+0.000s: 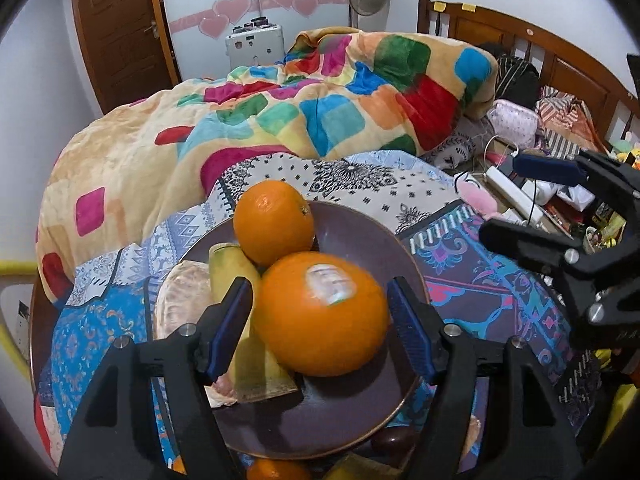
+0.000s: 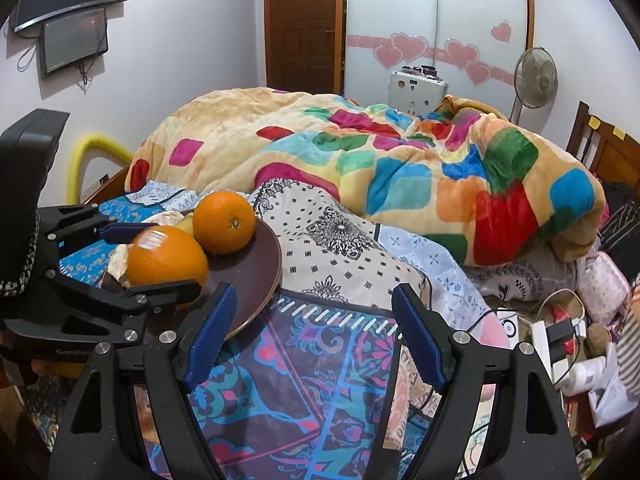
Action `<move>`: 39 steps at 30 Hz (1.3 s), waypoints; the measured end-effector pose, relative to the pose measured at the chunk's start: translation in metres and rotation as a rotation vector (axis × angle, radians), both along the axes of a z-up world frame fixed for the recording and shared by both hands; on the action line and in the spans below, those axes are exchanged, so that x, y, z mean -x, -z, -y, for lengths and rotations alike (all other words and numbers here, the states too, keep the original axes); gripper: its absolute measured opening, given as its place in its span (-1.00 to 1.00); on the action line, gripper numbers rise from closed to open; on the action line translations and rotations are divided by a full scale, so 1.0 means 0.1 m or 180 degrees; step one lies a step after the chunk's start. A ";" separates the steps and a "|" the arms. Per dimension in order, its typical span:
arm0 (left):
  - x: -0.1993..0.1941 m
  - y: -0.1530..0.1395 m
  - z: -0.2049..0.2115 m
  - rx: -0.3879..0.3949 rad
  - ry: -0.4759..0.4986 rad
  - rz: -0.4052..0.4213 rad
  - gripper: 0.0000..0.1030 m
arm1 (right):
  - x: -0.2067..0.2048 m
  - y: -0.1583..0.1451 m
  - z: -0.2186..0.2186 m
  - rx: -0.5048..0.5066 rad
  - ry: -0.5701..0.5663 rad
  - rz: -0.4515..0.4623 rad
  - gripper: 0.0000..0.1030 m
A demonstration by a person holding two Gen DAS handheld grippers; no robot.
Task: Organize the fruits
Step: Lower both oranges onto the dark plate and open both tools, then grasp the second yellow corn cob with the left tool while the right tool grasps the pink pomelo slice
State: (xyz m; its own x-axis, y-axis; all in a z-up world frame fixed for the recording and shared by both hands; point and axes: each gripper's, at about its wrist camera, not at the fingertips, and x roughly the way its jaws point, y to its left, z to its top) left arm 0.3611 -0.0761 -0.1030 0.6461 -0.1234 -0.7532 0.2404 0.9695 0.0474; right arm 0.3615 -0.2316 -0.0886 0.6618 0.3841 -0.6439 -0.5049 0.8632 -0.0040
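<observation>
A dark brown plate point(image 1: 352, 412) lies on the patterned bedcover. On it sit an orange with a white sticker point(image 1: 320, 314), a second orange point(image 1: 274, 222) behind it, a yellow fruit point(image 1: 236, 276) and a pale peeled fruit point(image 1: 180, 304) at the left. My left gripper point(image 1: 320, 328) is open, its blue pads on either side of the stickered orange with small gaps. My right gripper point(image 2: 316, 336) is open and empty over the bedcover, right of the plate point(image 2: 256, 280). In the right wrist view the stickered orange point(image 2: 166, 258) sits between the left gripper's fingers point(image 2: 160, 294).
A thick colourful blanket point(image 1: 280, 120) is heaped behind the plate. More fruit point(image 1: 276, 470) shows below the plate's near edge. Cables, a power strip point(image 2: 552, 340) and clutter lie at the right, by the wooden headboard point(image 1: 520, 40). A fan point(image 2: 534, 80) stands at the back.
</observation>
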 end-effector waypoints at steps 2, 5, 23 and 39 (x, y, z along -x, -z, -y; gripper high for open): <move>0.05 -0.07 -0.04 0.0059 -0.0017 0.0088 0.48 | 0.04 -0.01 0.00 0.0001 -0.0013 0.0003 0.50; 0.16 -0.18 -0.12 0.0119 -0.0076 0.0196 0.51 | 0.13 -0.05 -0.02 -0.0028 -0.0045 -0.0001 0.50; 1.15 -0.28 -0.66 0.0159 -0.0249 0.0277 0.53 | 0.97 0.04 -0.34 -0.0204 -0.0273 -0.0063 0.64; 1.53 0.13 -0.78 0.0086 -0.0200 0.0055 0.53 | 1.12 0.56 -0.75 -0.0165 -0.0364 -0.0407 0.64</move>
